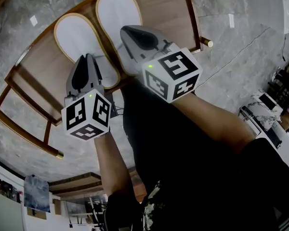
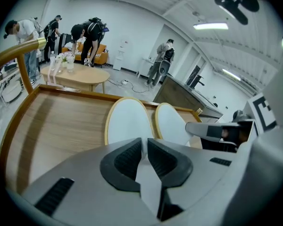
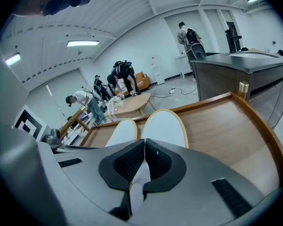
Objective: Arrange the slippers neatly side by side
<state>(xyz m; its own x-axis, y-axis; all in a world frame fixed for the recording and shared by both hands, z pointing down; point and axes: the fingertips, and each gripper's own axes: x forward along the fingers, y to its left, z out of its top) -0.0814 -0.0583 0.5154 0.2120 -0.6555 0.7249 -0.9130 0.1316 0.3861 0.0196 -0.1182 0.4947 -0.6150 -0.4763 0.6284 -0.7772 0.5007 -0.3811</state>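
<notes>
1. No legible txt, brand, no. or sign in any view.
2. Left cube (image 1: 86, 115), behind left jaws: b/w square marker patterns only, not letters.
3. Right cube (image 1: 172, 76), behind right jaws: same kind of b/w patterns. Part of it shows beside left jaws in left gripper view (image 2: 262, 112).
4. Left slipper (image 1: 79, 40) and right slipper (image 1: 116, 11), at and ahead of jaws: plain white faces, nothing to read.
</notes>
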